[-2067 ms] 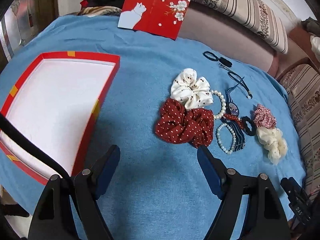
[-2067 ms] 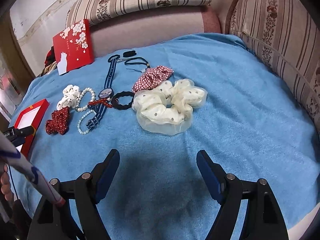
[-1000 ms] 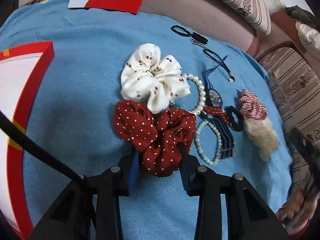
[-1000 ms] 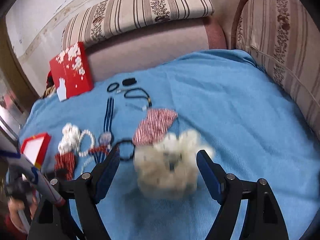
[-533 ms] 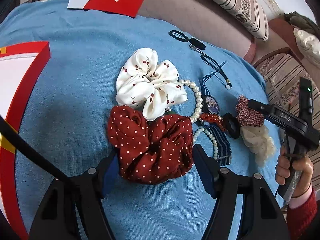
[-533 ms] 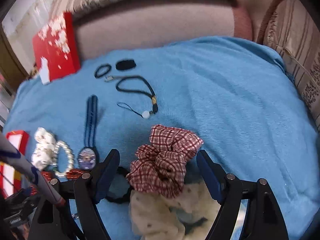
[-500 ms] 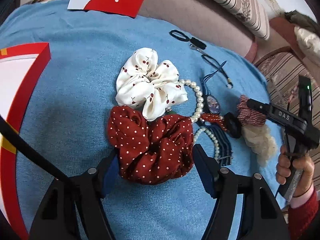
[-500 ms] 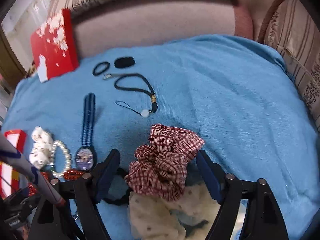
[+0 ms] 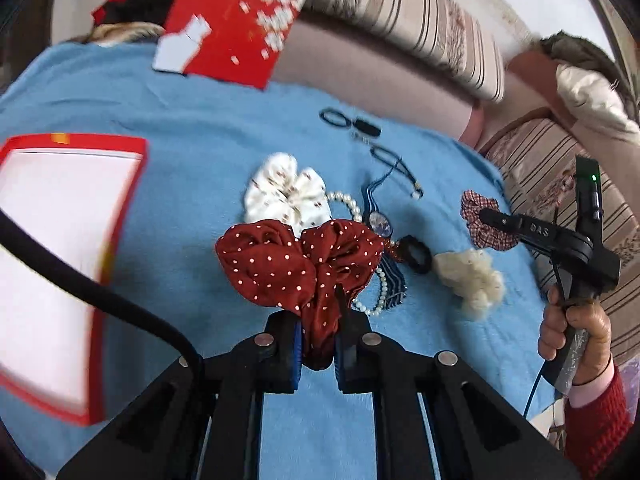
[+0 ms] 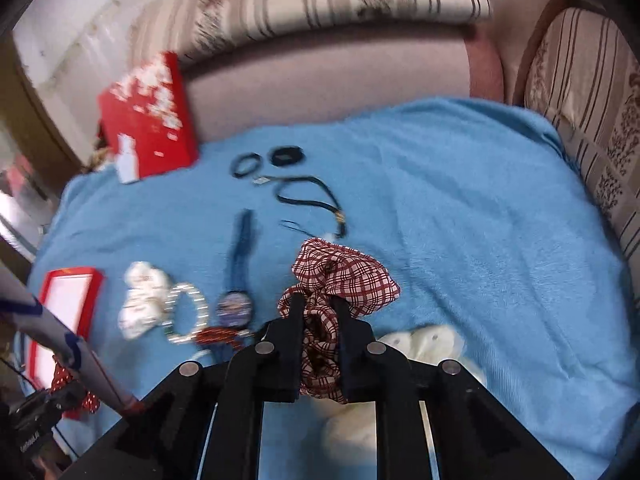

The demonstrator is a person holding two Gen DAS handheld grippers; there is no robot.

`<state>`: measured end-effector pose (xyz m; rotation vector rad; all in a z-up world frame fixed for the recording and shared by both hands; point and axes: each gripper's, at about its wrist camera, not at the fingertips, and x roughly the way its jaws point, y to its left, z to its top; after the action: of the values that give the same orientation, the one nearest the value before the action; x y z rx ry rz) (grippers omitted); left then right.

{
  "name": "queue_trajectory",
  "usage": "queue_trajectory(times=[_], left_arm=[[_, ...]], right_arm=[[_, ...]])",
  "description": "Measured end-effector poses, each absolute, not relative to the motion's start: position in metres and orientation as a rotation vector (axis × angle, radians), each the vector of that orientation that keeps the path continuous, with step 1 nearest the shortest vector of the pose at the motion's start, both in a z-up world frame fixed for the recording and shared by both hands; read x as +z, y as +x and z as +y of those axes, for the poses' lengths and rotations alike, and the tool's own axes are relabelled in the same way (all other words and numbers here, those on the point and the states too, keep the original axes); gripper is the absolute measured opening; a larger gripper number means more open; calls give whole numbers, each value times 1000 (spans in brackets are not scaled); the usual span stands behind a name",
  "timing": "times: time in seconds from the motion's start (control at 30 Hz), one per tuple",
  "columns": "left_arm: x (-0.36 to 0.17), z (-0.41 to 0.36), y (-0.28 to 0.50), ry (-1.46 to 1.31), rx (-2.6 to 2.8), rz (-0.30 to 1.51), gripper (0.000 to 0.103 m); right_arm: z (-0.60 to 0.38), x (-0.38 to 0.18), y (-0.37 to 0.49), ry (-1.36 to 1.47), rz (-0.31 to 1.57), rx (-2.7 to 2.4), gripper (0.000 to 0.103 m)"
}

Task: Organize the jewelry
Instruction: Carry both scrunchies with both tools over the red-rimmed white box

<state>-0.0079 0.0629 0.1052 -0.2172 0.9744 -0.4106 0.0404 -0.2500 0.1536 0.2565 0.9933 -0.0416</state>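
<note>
My left gripper (image 9: 318, 318) is closing its jaws on the dark red white-dotted scrunchie (image 9: 276, 264), whose fabric is pinched between the pads and lifted off the blue blanket. My right gripper (image 10: 319, 312) is closing its jaws on the red plaid scrunchie (image 10: 352, 276), with cloth squeezed between the fingers. In the left wrist view the plaid scrunchie (image 9: 478, 220) hangs at the right gripper's tip, with a hand on the handle. A cream scrunchie (image 9: 468, 278) lies under it. The open red box (image 9: 80, 142) with a white floor lies at the left.
A white cherry-print scrunchie (image 9: 286, 192), pearl bracelets (image 9: 348, 200), a blue-strapped watch (image 9: 380, 222), a black hair tie (image 9: 418, 254) and black cords (image 9: 394, 164) lie on the blanket. The red flowered lid (image 9: 232, 28) leans on the striped sofa back.
Both grippers went from open around their scrunchies to shut on them. The left one rose with the red scrunchie; the right one lifted the plaid scrunchie off the cream one.
</note>
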Motion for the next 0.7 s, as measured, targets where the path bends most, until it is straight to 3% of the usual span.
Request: queue_trajectory(times=[0.2, 0.7], left_arm=[[137, 108, -42, -171, -303, 910, 12], [169, 222, -66, -116, -65, 857, 12]], right_arm=[[-203, 191, 8, 253, 945, 81, 14], [-27, 202, -9, 151, 931, 406, 15]])
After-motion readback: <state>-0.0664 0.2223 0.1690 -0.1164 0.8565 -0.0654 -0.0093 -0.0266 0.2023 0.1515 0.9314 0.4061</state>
